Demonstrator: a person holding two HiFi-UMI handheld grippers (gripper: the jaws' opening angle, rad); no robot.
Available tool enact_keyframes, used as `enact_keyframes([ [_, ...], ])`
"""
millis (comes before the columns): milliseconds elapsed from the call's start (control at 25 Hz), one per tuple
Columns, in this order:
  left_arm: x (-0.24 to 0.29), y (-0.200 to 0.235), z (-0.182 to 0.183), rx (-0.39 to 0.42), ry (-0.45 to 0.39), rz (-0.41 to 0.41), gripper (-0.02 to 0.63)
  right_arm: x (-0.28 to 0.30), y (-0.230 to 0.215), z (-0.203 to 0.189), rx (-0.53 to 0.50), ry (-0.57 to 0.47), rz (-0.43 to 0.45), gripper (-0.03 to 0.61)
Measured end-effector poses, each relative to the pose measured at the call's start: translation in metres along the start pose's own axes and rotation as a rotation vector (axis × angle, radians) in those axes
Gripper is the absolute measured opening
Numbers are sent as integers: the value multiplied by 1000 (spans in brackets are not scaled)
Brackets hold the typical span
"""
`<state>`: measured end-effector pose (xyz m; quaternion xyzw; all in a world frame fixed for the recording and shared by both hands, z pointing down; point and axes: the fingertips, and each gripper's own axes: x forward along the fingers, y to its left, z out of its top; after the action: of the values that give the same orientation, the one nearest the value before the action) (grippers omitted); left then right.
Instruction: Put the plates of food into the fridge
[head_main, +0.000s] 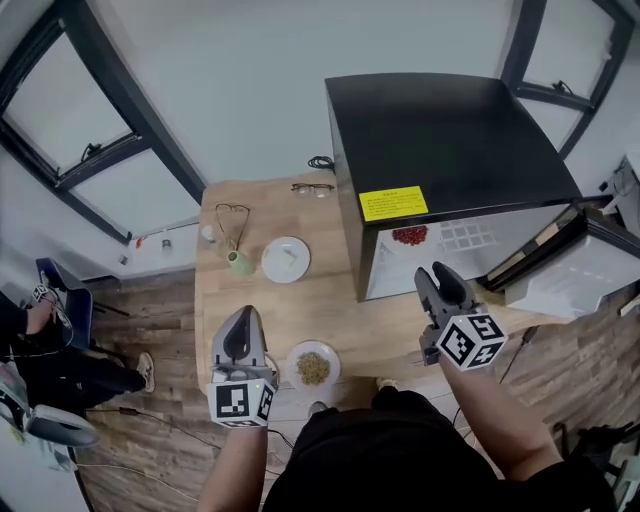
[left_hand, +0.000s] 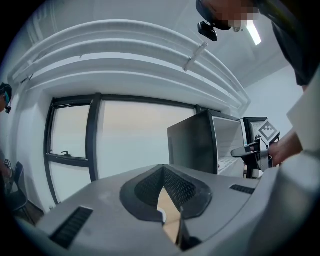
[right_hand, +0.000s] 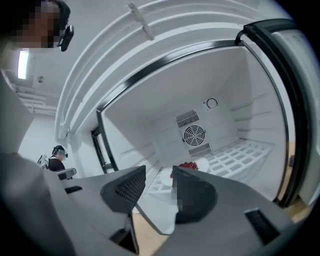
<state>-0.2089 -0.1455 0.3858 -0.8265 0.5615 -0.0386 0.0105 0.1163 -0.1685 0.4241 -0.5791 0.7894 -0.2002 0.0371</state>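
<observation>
A black mini fridge (head_main: 450, 140) stands on the wooden table (head_main: 225, 300) with its door (head_main: 590, 270) swung open to the right. On its white wire shelf sits a plate of red food (head_main: 410, 236), which the right gripper view shows deep inside (right_hand: 192, 165). A plate of yellow-green food (head_main: 313, 367) lies at the table's near edge. A second white plate (head_main: 286, 259) lies farther back. My right gripper (head_main: 438, 274) is open and empty just outside the fridge opening (right_hand: 159, 172). My left gripper (head_main: 243, 320) is shut and empty, left of the near plate (left_hand: 162, 170).
A green cup (head_main: 239, 262) with a wire loop stands left of the far plate. Glasses (head_main: 313, 188) lie at the table's back edge. A seated person (head_main: 40, 350) is at the far left. The open fridge door juts out on the right.
</observation>
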Motion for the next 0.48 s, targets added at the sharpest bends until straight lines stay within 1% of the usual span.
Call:
enact_keyframes([
  [80,-12,12,-5,8,10,-11,3,-8,19,-24,25,18,16,184],
  [240,-38,29,-15,21,15,-61,3,-20,54,-87,132,87,28,178],
  [360,-59,44,-24,22,22,-93,3,-33,72,-135,226,147,-33,162],
  [480,-79,55,-35,67,36,-118,3,-50,91,-186,304,206,-79,147],
])
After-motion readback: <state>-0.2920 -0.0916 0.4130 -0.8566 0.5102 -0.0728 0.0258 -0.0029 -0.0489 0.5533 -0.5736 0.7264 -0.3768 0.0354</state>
